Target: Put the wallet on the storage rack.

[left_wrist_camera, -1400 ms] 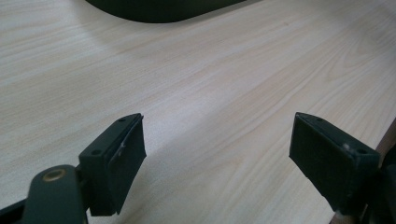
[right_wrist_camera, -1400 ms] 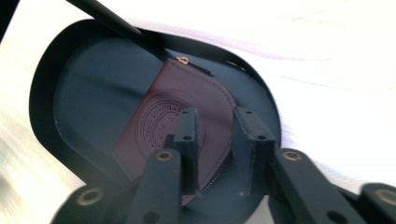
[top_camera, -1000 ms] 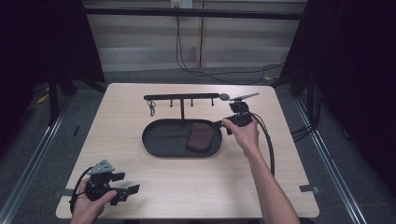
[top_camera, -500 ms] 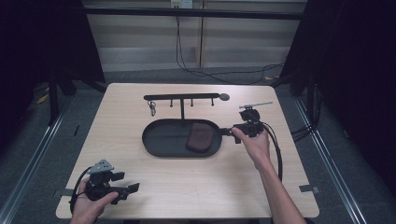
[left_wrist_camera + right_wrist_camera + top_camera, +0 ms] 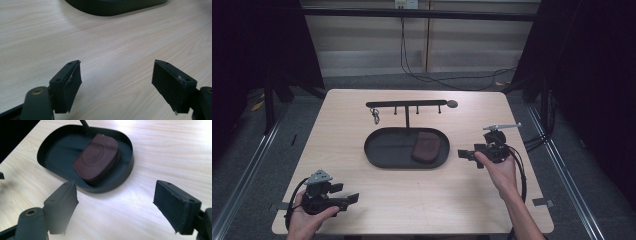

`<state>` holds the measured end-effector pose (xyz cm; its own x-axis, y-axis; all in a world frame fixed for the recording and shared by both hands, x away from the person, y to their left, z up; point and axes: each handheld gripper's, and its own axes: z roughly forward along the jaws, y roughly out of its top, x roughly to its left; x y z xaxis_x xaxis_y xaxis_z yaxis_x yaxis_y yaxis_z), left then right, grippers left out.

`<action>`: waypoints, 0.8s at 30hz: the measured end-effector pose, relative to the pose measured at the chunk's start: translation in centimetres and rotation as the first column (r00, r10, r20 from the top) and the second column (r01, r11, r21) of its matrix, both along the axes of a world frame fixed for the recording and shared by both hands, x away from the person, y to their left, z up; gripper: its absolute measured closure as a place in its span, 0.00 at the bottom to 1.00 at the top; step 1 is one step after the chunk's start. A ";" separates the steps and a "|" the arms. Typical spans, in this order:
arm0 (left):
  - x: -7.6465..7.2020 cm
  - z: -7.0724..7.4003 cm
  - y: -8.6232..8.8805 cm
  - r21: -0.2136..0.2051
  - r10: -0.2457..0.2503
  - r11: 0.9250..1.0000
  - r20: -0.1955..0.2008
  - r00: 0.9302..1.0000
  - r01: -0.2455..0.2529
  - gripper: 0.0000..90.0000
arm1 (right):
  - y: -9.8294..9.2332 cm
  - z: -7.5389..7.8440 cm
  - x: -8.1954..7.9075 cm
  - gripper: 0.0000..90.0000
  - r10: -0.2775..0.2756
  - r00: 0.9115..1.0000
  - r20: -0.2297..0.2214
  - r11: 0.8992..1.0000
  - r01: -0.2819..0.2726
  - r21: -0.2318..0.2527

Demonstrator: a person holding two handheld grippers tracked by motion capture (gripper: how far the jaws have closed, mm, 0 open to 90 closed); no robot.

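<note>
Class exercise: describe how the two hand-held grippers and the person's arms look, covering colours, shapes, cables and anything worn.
Both grippers are black, each with two flat, blocky jaws faced with dark pads. The left gripper carries a grey three-cornered plate on top and trails a looping black cable. The right gripper has a grey bar sticking out above it and a black cable running back along the forearm. A brass-coloured rivet marks each left jaw arm. Forearms are bare: no sleeves or gloves.

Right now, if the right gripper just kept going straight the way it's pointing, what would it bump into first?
Probably the black oval tray. The right gripper points at its near rim, fingers open with nothing between them. The brown pouch lies inside, just behind that rim. If it travels above the rim, it might meet the pouch first.
</note>
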<state>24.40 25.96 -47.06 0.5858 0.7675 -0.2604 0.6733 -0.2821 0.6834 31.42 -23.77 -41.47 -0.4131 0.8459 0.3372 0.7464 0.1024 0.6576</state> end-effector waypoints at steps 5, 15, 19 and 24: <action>0.1 0.0 0.1 -0.012 -0.021 1.000 -0.011 1.000 0.021 0.33 | -0.7 -0.5 -1.7 0.21 -0.004 1.000 0.003 1.000 0.004 -0.015; 0.0 0.0 0.1 -0.022 -0.052 0.998 0.003 0.999 0.052 0.40 | -2.5 -1.6 -5.3 0.23 -0.027 0.999 0.020 0.999 0.027 -0.030; -0.1 0.2 0.2 -0.005 -0.052 0.999 0.052 0.997 0.052 0.47 | -3.0 -2.2 -6.6 0.23 -0.036 0.999 0.028 0.998 0.037 -0.048; -0.1 0.3 0.4 -0.036 -0.020 0.999 0.055 0.998 0.022 0.44 | -3.9 -3.1 -8.1 0.22 -0.051 0.998 0.041 0.998 0.053 -0.040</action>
<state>24.32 26.34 -46.71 0.6158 0.7456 -0.2547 0.6286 -0.2700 0.7294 23.31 -27.67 -44.62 -0.3805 0.8795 0.2858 0.7250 0.0918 0.6826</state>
